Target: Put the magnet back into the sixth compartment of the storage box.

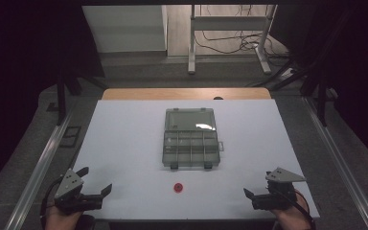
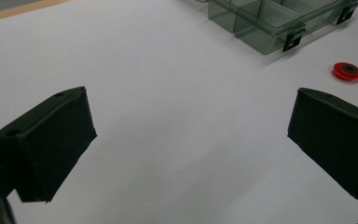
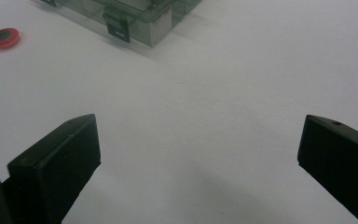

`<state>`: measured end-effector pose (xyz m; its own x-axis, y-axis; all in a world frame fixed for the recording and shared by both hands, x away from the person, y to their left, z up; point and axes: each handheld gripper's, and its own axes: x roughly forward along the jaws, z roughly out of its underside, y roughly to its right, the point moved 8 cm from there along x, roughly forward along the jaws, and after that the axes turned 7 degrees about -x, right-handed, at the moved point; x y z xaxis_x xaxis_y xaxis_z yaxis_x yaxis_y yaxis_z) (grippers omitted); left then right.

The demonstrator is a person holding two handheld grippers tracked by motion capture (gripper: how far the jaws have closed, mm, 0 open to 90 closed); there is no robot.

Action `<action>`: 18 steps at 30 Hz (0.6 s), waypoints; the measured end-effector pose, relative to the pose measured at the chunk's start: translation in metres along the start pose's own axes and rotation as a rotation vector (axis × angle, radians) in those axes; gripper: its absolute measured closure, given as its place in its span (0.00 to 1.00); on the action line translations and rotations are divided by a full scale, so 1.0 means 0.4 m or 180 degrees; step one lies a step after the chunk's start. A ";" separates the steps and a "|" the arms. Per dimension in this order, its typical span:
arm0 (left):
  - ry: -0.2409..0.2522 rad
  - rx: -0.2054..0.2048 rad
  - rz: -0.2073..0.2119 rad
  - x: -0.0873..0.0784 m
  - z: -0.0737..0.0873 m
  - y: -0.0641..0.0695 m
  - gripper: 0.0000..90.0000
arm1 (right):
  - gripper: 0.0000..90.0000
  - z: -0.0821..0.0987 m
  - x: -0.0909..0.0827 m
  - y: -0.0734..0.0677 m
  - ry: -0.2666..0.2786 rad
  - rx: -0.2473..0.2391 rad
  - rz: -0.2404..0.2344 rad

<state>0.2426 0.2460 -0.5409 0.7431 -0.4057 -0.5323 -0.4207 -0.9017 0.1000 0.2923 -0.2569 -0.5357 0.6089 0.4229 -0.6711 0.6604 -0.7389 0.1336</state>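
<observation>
Red disc (image 1: pixel 178 187) lies flat on the white table (image 1: pixel 124 143), near the front edge and about in the middle between the two hands. It is small and round, with a bright red rim and a darker centre, which shows better in the left gripper view (image 2: pixel 347 71). It is thin and low, so I think it will be hard to take from above without slipping.

Just behind the disc, but not touching it, stands the organizer box (image 1: pixel 190 148). It is of smoky transparent plastic, its lid (image 1: pixel 190 119) is thrown back flat on the table, and the dividers make several small compartments, all of which look empty. Two black latches hang on its front wall.

The left gripper (image 1: pixel 94 183) rests at the front left corner of the table with its jaws wide apart, nothing between them. The right gripper (image 1: pixel 249 194) is at the front right corner, with its jaws spread wide too and nothing in them. Both are well apart from the disc.

The work seems not yet begun: probably the disc must go into a compartment. To do it well, one gripper should come low, put one jaw on each side of the rim, and close gently before lifting.
</observation>
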 end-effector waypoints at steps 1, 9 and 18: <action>-0.0002 0.0006 0.0001 0.000 0.000 0.000 0.01 | 0.00 -0.002 0.001 -0.001 0.0003 -0.0017 0.0002; -0.0011 0.0046 0.0008 0.001 0.000 0.004 0.01 | 0.00 -0.020 0.007 -0.011 0.0058 -0.0096 -0.0091; -0.0014 0.0044 0.0013 0.001 0.001 0.004 0.01 | 0.00 -0.038 0.017 -0.023 0.0092 -0.0151 -0.0136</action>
<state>0.2422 0.2443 -0.5413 0.7390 -0.4087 -0.5356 -0.4308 -0.8979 0.0907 0.2973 -0.2392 -0.5303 0.5916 0.4691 -0.6557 0.7059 -0.6943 0.1402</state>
